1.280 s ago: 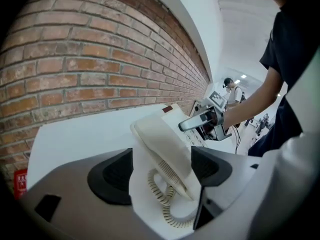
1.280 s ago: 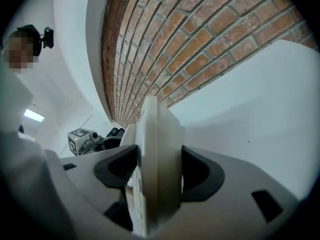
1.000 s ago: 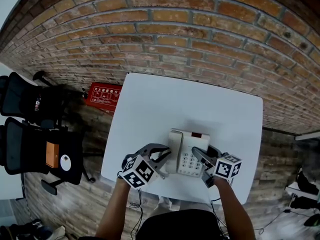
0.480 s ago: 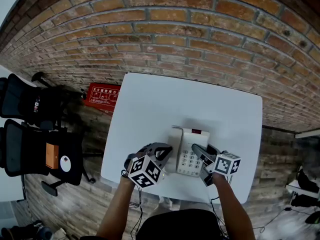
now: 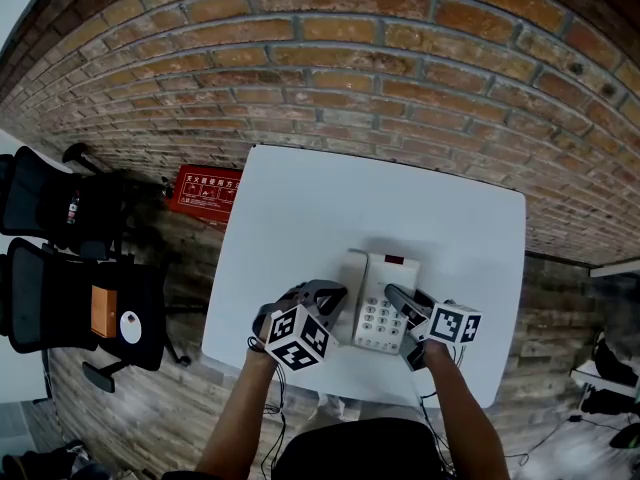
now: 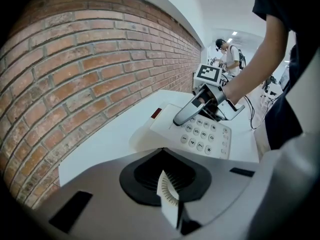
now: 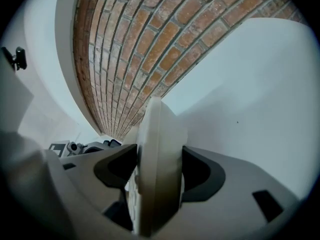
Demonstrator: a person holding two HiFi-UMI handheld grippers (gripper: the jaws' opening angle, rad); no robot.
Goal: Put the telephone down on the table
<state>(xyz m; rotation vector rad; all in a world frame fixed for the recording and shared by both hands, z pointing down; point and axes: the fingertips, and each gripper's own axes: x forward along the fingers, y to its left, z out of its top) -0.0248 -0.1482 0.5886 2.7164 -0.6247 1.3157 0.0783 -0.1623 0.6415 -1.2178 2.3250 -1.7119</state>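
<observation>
Right now the telephone (image 5: 382, 293) sits in the lower middle of the head view, over the near part of the white table (image 5: 330, 198), between your two claws. It has a cream body, with the keypad (image 5: 379, 319) toward you and a small red patch (image 5: 393, 261) at its far end. I cannot tell whether its underside is flat on the table. The left gripper view shows a shadow (image 6: 137, 140) along its near side.

Right claw (image 5: 400, 304): clamped on the telephone. In the right gripper view a cream slab stands upright between the dark jaws, both pressed against it, with keys just visible at its lower left. In the left gripper view one grey finger (image 6: 190, 111) of this claw lies across the top of the keypad, with its marker cube (image 6: 207, 73) above.

Left claw (image 5: 328, 300): at the telephone's left edge in the head view. Its jaws are drawn almost together, nipping a thin white sliver (image 6: 168, 193) with a finely ribbed edge, low centre of the left gripper view. I cannot tell whether the sliver belongs to the telephone.

Surroundings:
- A brick wall (image 5: 400, 68) runs across the top of the head view.
- A red box (image 5: 205, 190) lies on the floor left of the table.
- Black chairs (image 5: 60, 258) stand at the far left.
- A person (image 6: 231, 54) stands far off, upper right of the left gripper view.
</observation>
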